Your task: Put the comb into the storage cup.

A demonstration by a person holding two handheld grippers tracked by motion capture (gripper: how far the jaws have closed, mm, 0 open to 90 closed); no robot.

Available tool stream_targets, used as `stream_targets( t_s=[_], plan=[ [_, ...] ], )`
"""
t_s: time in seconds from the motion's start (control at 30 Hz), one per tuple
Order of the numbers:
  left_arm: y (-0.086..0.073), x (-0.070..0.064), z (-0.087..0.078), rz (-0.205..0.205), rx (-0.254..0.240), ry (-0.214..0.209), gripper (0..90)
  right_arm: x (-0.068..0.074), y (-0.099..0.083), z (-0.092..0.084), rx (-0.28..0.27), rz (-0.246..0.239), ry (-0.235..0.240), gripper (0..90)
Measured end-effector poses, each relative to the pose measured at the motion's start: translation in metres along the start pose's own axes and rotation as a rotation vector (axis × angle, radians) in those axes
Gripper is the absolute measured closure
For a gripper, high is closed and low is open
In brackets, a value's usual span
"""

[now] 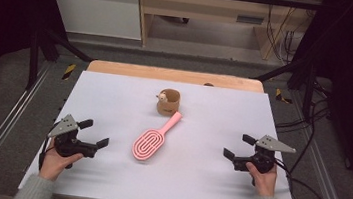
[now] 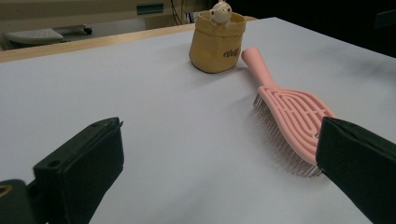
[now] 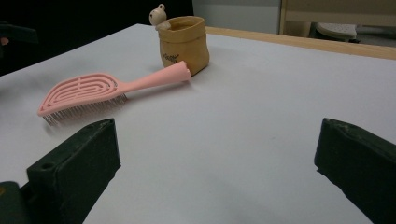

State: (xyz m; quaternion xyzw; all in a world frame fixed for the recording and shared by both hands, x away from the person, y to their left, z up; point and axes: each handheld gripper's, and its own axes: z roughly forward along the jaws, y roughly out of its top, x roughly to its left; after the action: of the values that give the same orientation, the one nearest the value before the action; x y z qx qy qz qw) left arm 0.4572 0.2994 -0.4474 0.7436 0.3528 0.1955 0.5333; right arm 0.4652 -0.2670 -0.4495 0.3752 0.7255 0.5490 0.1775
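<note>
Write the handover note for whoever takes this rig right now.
Left tool: open, empty, resting low at the mat's left.
Right tool: open, empty, at the mat's right.
Pink hairbrush: bristles down at mid-mat, handle tip beside the tan pouch; contact unclear.
Pouch: upright, small bear figure on its rim.
Done: nothing grasped.
Left: probably pick up the brush.

Tan pouch [image 2: 217,44]: small dark printed word on front, too blurred to read.
</note>
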Motion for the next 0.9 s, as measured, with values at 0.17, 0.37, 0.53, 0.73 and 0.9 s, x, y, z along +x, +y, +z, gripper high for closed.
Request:
stream_targets(
  t_s=[0.17,0.37,0.53,0.73,0.9],
  plan=[
    [0.001,-0.001,0.0,0.0,-0.002,-0.004,0.7,0.0,0.0,0.0,0.001,0.002,0.003,0.4],
    [0.001,-0.001,0.0,0.002,0.0,-0.003,0.7,0.001,0.001,0.002,0.013,-0.002,0.002,0.4],
    [0.0,0.0,0.0,-0.001,0.001,0.001,0.7,0.004,0.003,0.003,0.015,-0.015,0.002,0.4],
    [0.0,-0.001,0.0,0.001,0.001,-0.002,0.7,0.009,0.007,0.006,0.016,-0.028,0.0,0.4],
    [0.0,0.0,0.001,0.0,0.001,-0.002,0.7,0.015,0.011,0.01,0.031,-0.049,-0.005,0.4]
  ],
)
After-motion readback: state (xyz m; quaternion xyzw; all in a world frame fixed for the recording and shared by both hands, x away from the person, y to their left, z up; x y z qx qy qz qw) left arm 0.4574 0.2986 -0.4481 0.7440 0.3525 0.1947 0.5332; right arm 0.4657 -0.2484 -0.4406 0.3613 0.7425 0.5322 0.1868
